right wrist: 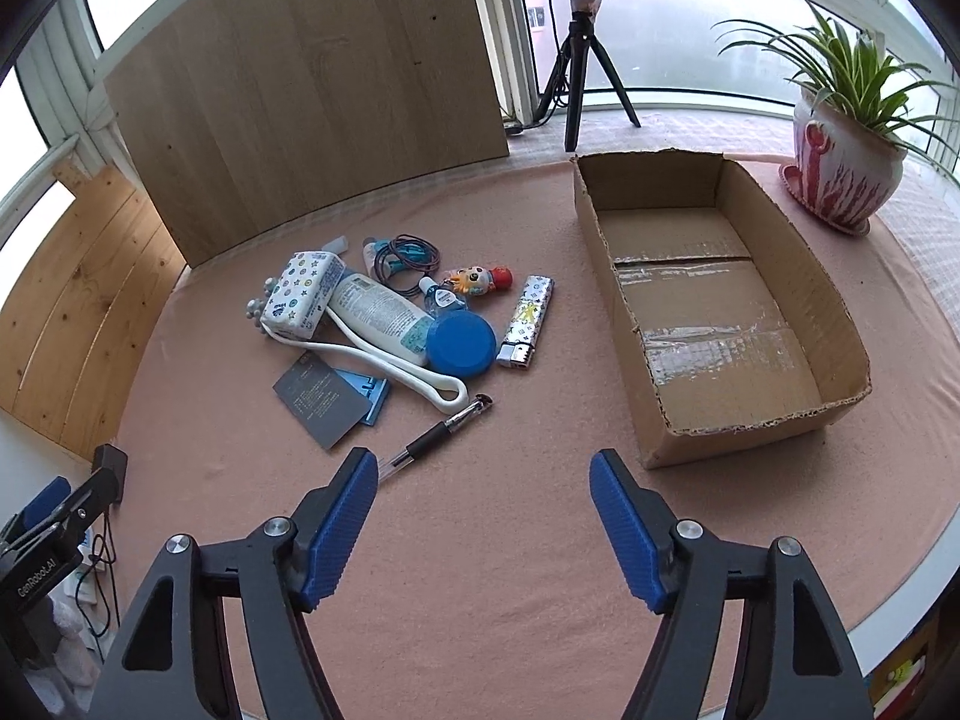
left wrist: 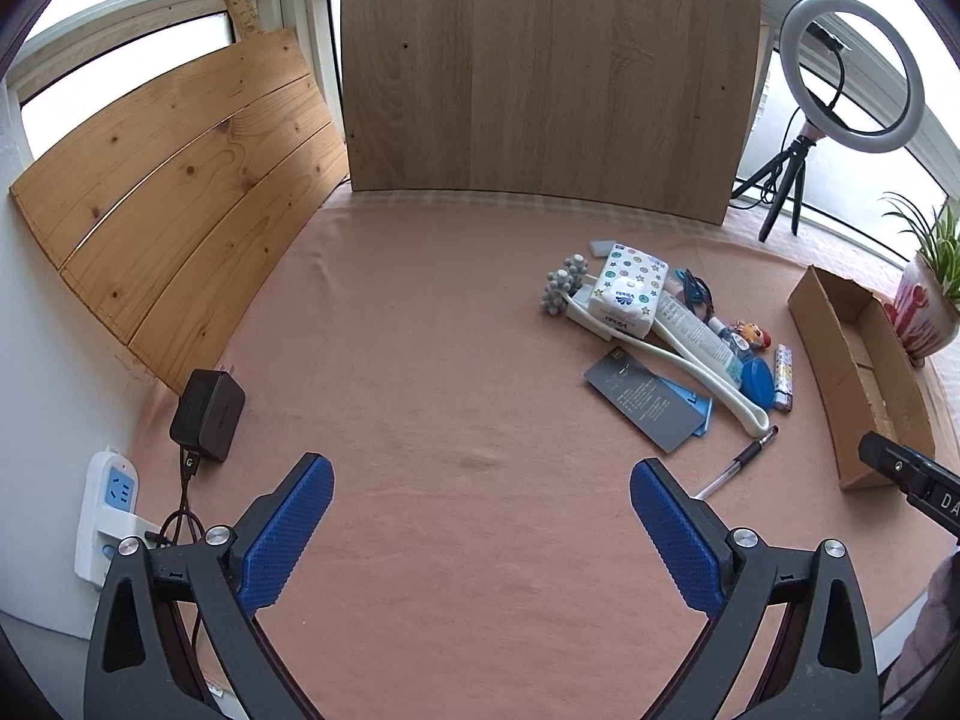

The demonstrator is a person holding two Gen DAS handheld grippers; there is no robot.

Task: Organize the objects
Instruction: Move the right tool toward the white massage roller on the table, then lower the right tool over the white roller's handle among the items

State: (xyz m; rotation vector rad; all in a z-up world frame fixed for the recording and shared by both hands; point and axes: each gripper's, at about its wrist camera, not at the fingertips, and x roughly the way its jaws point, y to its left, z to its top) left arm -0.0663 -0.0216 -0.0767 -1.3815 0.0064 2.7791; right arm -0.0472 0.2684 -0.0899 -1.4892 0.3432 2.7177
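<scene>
- On a table under a pink cloth point(right wrist: 480, 540), with a tall wooden board point(right wrist: 312, 90) leaning upright at the back edge and pine planks point(left wrist: 180, 192) slanted against the wall on the left
- Open cardboard box point(right wrist: 834, 312) lies on the right side of the cloth, nothing inside but strips of tape on its floor; a potted plant point(right wrist: 846, 168) stands just behind it and a ring light on a tripod point(left wrist: 852, 72) stands by the window
- Left gripper point(left wrist: 480, 516) hangs over bare cloth, blue pads spread wide, nothing between them
- Right gripper point(right wrist: 483, 516) also spread wide and empty, its left pad just in front of the clear end of the pen point(right wrist: 444, 426)
- Clutter sits in one heap left of the box: a tissue pack point(right wrist: 303, 294) with star print, a white lotion bottle point(right wrist: 384, 318) with a blue cap point(right wrist: 461, 342) lying across a white looped handle point(right wrist: 420, 381)
- Grey card point(right wrist: 321, 402) overlaps a blue card point(right wrist: 372, 393) in front of the heap
- Patterned lighter point(right wrist: 527, 324) lies between the heap and the box, apart from both
- Small toy figure point(right wrist: 477, 282), a small blue bottle point(right wrist: 444, 300) and a coiled cord point(right wrist: 408, 258) lie at the heap's far side
- Black charger point(left wrist: 207, 414) and a white power strip point(left wrist: 111, 510) sit at the far left edge
</scene>
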